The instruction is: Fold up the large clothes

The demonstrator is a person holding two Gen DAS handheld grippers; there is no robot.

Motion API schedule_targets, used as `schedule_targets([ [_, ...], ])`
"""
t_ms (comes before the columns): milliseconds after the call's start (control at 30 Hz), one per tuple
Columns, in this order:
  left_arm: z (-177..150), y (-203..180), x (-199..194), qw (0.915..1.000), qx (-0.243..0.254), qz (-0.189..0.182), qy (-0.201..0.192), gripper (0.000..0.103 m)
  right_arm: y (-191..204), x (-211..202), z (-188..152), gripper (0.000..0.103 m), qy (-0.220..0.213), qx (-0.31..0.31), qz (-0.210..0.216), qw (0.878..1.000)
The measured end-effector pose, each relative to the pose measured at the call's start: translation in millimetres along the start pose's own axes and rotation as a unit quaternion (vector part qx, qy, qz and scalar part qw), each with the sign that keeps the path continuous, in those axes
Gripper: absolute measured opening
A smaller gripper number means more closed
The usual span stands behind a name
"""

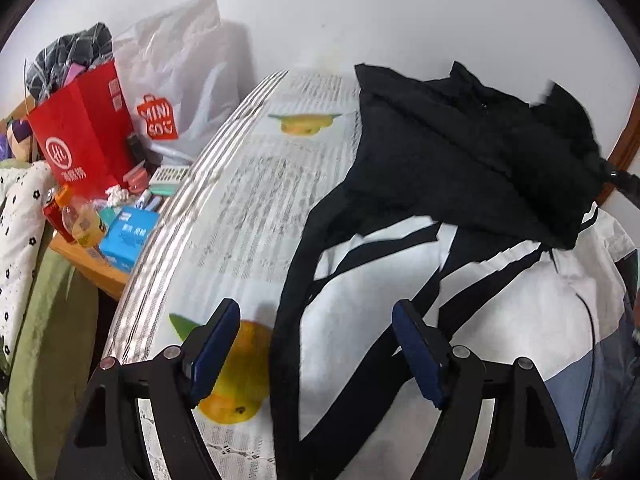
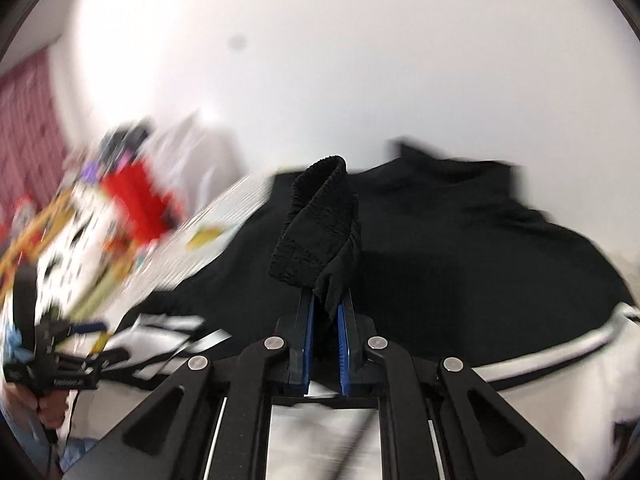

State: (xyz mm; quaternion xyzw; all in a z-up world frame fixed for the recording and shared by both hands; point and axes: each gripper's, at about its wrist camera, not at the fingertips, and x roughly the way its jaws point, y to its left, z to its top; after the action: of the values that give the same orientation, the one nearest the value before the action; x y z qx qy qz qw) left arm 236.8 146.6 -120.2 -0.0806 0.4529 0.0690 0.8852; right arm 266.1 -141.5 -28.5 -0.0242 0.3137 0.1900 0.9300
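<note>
A black garment (image 1: 460,160) with long black straps (image 1: 288,320) lies bunched on a white garment (image 1: 500,312) on the printed tablecloth (image 1: 256,208). My left gripper (image 1: 320,344) is open and empty, low over the straps, its blue pads either side of one strap. My right gripper (image 2: 326,304) is shut on a ribbed black edge of the black garment (image 2: 320,224), lifted above the rest of the black cloth (image 2: 480,248). The right wrist view is blurred. The left gripper also shows there at the far left (image 2: 100,356).
A side table at the left holds a red paper bag (image 1: 84,136), a white Miniso bag (image 1: 176,80), bottles (image 1: 82,220) and a blue box (image 1: 128,236). A green and spotted cushion (image 1: 36,280) sits at the far left. A white wall lies behind.
</note>
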Motion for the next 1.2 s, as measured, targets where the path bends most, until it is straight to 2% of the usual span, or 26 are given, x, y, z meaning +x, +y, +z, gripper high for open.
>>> schedule_targets([
  [33, 1.5, -1.2, -0.8, 1.0, 0.001, 0.0, -0.002, 0.077, -26.1, -12.7, 2.5, 0.01, -0.016, 0.022, -0.023, 0.999],
  [167, 5.2, -4.7, -2.8, 1.0, 0.004, 0.001, -0.008, 0.077, -98.1, -38.0, 0.9, 0.011, -0.035, 0.077, -0.088, 0.993],
  [300, 6.3, -5.5, -1.1, 1.0, 0.0, 0.002, -0.005, 0.077, -155.2, -48.7, -14.8, 0.019, -0.015, 0.125, -0.135, 0.983],
  [333, 6.1, -6.3, -0.8, 1.0, 0.001, 0.003, -0.004, 0.077, -170.0, -51.1, -23.6, 0.027, -0.003, 0.141, -0.143, 0.98],
  [400, 5.4, -8.3, -0.1, 1.0, 0.003, 0.004, -0.001, 0.077, -182.3, -52.8, -32.2, 0.036, 0.011, 0.147, -0.162, 0.976],
  [533, 3.2, -14.8, -2.0, 0.9999, 0.012, 0.006, 0.003, 0.077, -195.5, -81.1, -52.0, 0.043, 0.005, 0.146, -0.193, 0.97],
  [733, 5.0, -26.6, -17.9, 0.9996, 0.025, 0.001, -0.011, 0.077, -192.6, -117.5, -67.6, 0.047, 0.006, 0.126, -0.225, 0.966],
  [967, 6.9, -50.2, -43.6, 0.9981, 0.042, -0.018, -0.042, 0.077, -214.1, -192.5, -119.7, 0.06, 0.031, 0.175, -0.292, 0.94],
  [1033, 6.1, -59.5, -50.2, 0.9973, 0.049, -0.024, -0.048, 0.077, -222.0, -215.7, -137.9, 0.07, 0.038, 0.186, -0.308, 0.932],
  [1133, 5.0, -71.2, -55.4, 0.9968, 0.053, -0.034, -0.049, 0.077, -234.6, -251.0, -174.2, 0.071, 0.061, 0.203, -0.337, 0.917],
  [1200, 2.9, -81.4, -58.3, 0.9968, 0.052, -0.038, -0.047, 0.077, -239.1, -264.4, -192.1, 0.071, 0.073, 0.209, -0.345, 0.912],
])
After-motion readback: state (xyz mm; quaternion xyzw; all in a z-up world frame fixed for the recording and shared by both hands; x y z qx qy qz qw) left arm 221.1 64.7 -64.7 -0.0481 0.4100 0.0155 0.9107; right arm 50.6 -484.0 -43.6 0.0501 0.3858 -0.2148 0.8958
